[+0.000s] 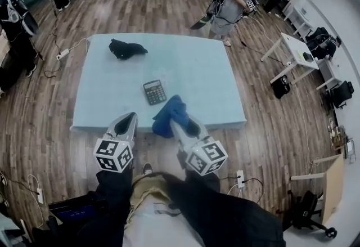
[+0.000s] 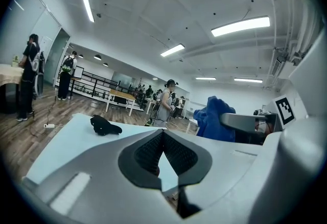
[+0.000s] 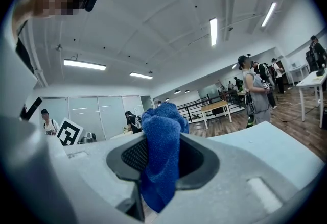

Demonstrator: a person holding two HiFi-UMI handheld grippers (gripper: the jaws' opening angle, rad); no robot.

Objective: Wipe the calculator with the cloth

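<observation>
Cloth (image 1: pixel 170 115) hangs bunched from the right gripper (image 3: pixel 162 160), jaws pinched on it; the left gripper (image 2: pixel 162 137) is closed on nothing. The calculator (image 1: pixel 154 92) lies just beyond on the mat (image 1: pixel 194 66): lower the cloth flat onto it and wipe lightly, lest it slide.

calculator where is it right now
In the head view the calculator lies flat on the light blue table, mid-width toward the near edge, just beyond the blue cloth clamped in the right gripper.
</observation>
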